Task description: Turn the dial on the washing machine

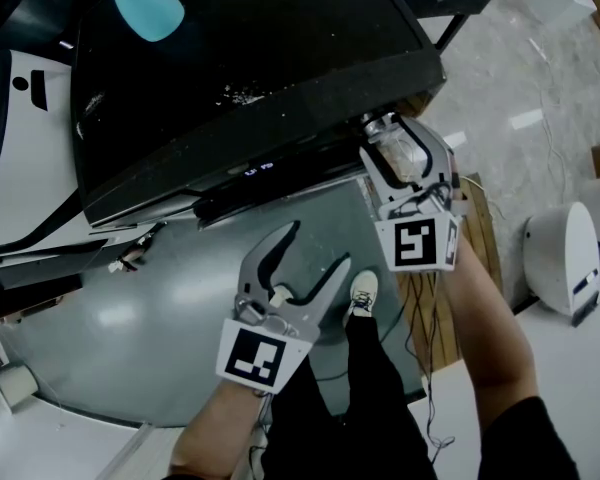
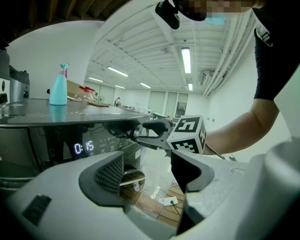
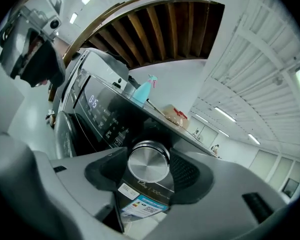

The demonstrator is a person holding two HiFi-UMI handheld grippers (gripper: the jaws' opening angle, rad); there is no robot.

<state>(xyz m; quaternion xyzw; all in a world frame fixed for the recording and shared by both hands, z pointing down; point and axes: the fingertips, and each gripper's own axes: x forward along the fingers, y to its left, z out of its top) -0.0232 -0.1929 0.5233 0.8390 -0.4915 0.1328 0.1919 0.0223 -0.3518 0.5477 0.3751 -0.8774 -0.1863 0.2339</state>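
The washing machine (image 1: pixel 250 78) is black on top, with a lit display (image 1: pixel 260 169) on its front panel. Its round metal dial (image 3: pixel 148 161) sits at the panel's right end. My right gripper (image 3: pixel 148 170) has one pad on each side of the dial, and both pads look to touch its rim. In the head view the right gripper (image 1: pixel 392 140) covers the dial. My left gripper (image 1: pixel 316 246) hangs open in front of the round door (image 1: pixel 150 318), holding nothing. From the left gripper view, the left gripper (image 2: pixel 147 171) looks toward the right gripper (image 2: pixel 140 134) at the panel.
A teal spray bottle (image 1: pixel 140 3) stands on the machine's top at the back. A wooden pallet (image 1: pixel 480 238) with cables lies by the machine's right side. A white rounded appliance (image 1: pixel 560 258) stands on the floor further right. The person's shoe (image 1: pixel 363 290) is below the door.
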